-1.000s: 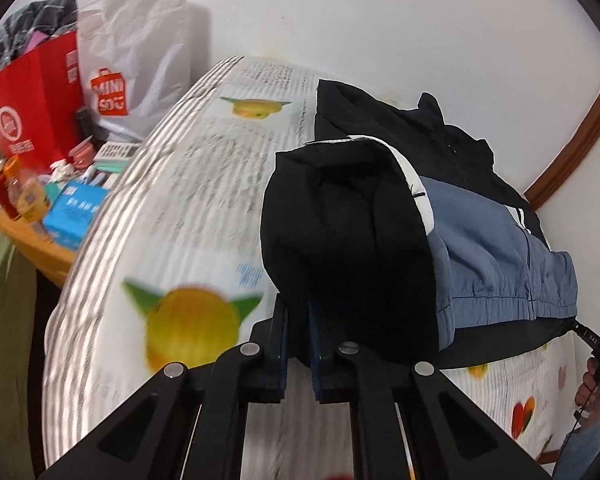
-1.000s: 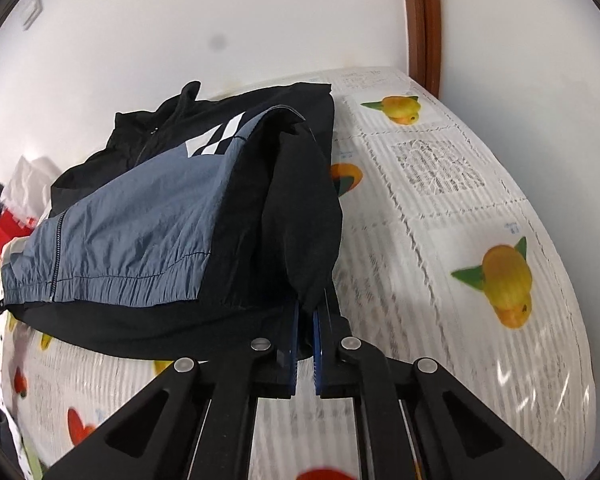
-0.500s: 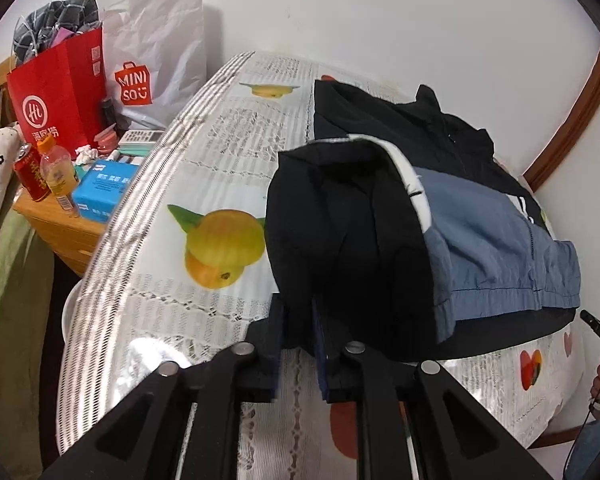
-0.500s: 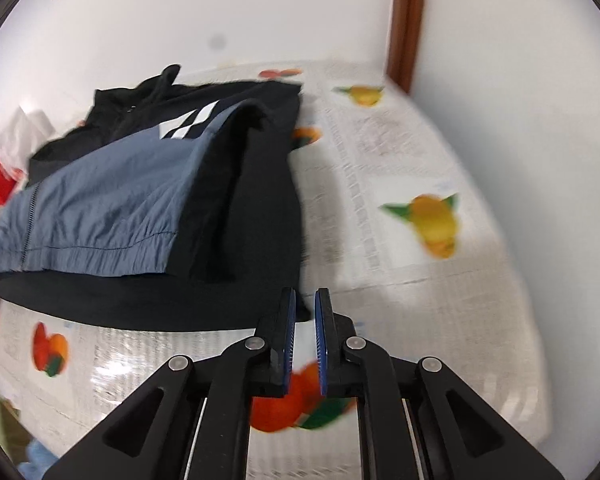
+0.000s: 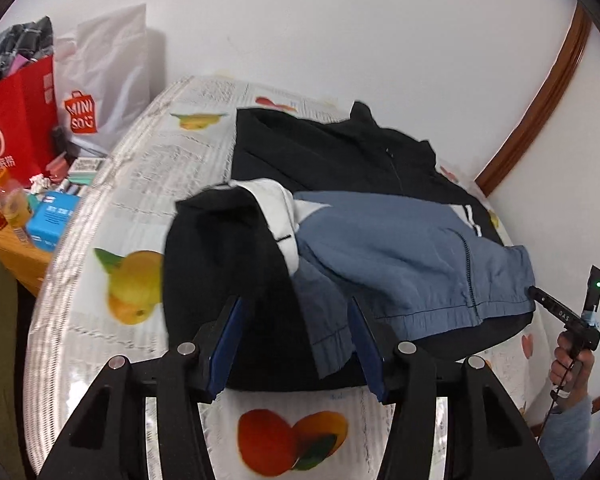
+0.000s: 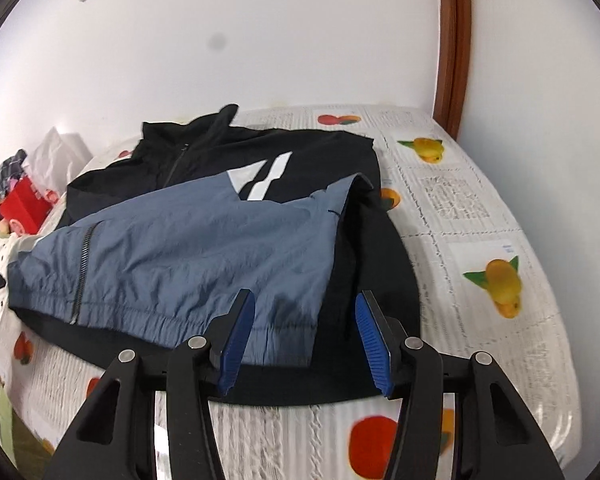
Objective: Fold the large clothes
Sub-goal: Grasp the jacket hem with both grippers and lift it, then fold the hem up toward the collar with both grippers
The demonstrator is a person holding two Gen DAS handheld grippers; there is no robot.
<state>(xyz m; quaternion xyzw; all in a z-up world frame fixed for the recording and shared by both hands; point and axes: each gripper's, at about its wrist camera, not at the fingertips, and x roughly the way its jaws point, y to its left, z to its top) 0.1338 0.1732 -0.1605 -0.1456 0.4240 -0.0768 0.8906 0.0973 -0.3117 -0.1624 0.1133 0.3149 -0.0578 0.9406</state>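
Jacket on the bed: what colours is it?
Black jacket with a blue-grey lower panel and white chest stripes, clearest in the right wrist view.

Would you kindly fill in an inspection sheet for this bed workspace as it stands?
Surface: bedsheet with fruit print, on a bed.
Job's things: black and blue jacket, both sleeves folded in, lying flat.
Clutter: red bag, white bag, bottles and blue box on the side table.
Grippers: left gripper and right gripper open, jaws just opened, gripping nothing.
Cables: thin cord by the person's hand.
Surroundings: white walls, wooden trim.
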